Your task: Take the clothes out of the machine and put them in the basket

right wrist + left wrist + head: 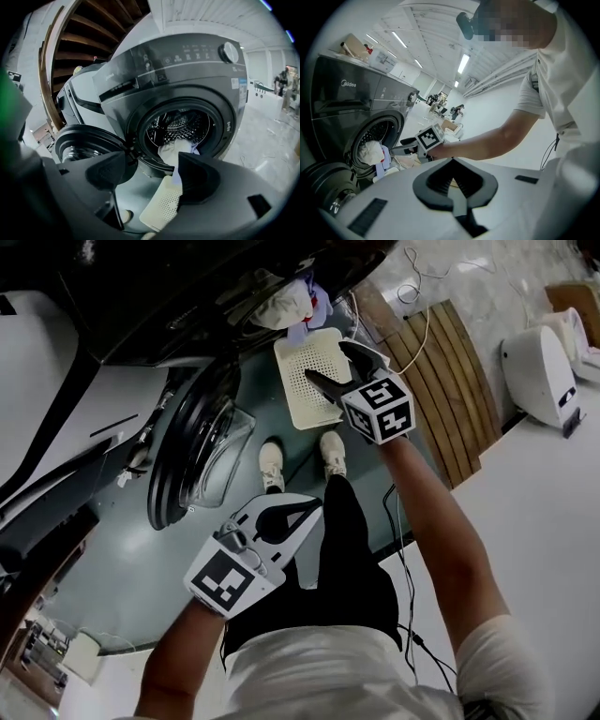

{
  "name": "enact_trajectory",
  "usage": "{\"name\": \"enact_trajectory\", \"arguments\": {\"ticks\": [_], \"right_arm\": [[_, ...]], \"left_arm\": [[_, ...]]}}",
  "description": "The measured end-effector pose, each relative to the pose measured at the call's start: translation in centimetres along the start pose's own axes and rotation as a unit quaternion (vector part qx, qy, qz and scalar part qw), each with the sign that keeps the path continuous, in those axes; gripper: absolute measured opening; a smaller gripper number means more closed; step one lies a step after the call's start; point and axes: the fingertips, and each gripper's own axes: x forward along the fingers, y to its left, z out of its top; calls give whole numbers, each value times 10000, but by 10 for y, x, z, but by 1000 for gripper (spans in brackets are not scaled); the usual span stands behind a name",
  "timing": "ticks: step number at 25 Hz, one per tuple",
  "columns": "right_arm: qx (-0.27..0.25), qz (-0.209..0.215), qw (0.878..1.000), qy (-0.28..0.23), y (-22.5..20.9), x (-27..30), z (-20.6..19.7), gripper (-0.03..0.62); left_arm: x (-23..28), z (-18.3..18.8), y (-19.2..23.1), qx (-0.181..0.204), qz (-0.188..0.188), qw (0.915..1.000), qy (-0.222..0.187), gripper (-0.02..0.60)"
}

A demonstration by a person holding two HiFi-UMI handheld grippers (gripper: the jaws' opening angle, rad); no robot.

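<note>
Shows jaws of the right gripper (151, 163) wide apart and empty, clothes (173, 149) ahead in the washing machine (187, 70) mouth, basket (161, 208) just below them; left gripper (452, 163) closed on nothing. Could pinch only a dangling corner and spill clothes onto the floor (136, 191), or clip the open door (86, 140) left of the jaws. Looks smooth and grey underfoot, in a bright open hall.
</note>
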Motion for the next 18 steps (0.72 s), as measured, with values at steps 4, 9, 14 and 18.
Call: {"name": "enact_trajectory", "arguments": {"ticks": [4, 9, 14, 18], "right_arm": [[-132, 163, 9997, 154, -30, 39, -13, 336], [-390, 305, 9983, 302, -58, 86, -23, 344], [-554, 359, 9972, 361, -80, 125, -26, 344], [-594, 347, 9967, 420, -96, 154, -30, 364]], "left_arm": [[27, 0, 20, -140, 223, 9996, -118, -2], [50, -5, 43, -167, 421, 9988, -168, -2], [67, -12, 60, -184, 549, 9982, -152, -2], [77, -17, 71, -151, 620, 9979, -116, -2]]}}
